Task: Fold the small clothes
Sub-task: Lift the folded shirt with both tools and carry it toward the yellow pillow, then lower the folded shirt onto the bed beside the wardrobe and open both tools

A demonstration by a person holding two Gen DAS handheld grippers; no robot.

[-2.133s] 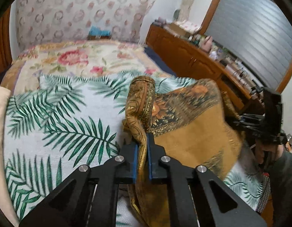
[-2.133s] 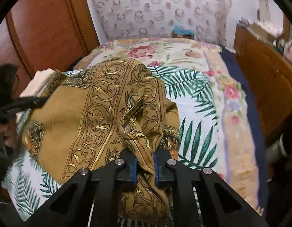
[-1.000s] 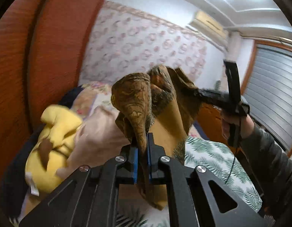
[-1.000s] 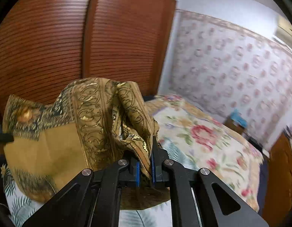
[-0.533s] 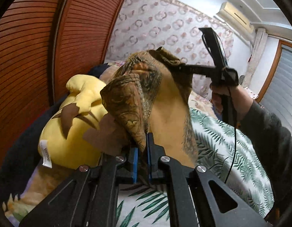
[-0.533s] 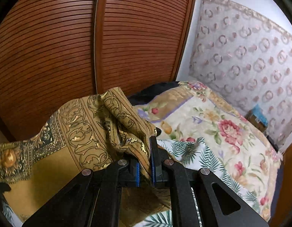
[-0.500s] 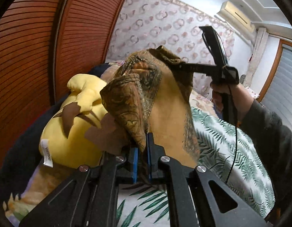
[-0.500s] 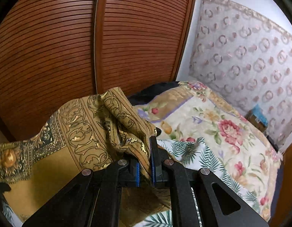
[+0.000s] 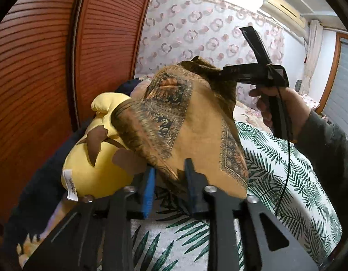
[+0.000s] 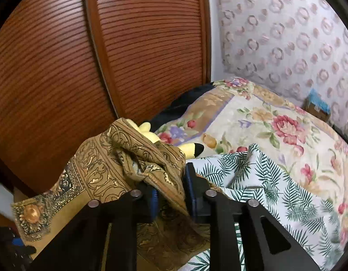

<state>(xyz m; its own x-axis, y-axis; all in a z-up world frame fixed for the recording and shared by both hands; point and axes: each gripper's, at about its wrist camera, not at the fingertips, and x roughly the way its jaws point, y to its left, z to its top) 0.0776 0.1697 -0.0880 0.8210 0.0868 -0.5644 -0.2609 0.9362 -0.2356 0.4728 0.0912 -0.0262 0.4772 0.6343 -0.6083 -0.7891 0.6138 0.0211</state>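
Slatted wooden doors back a bed point(image 10: 275, 135). Beside its yellow plush toy point(image 9: 88, 158), the gold patterned cloth point(image 9: 196, 135) hangs loosely between left tongs point(image 9: 169, 187) and right tongs point(image 10: 171, 192), both just opening.

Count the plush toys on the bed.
1: a yellow plush toy by the wooden wardrobe, partly under the brown patterned cloth. Others may be hidden.

We are looking at a ribbed reddish-brown wardrobe door point(image 9: 49, 72) standing beside a wall papered with pink rings point(image 10: 293, 36). An air conditioner point(image 9: 284, 11) is hanging high up, and a floral bedspread point(image 10: 264, 122) is covering the bed.
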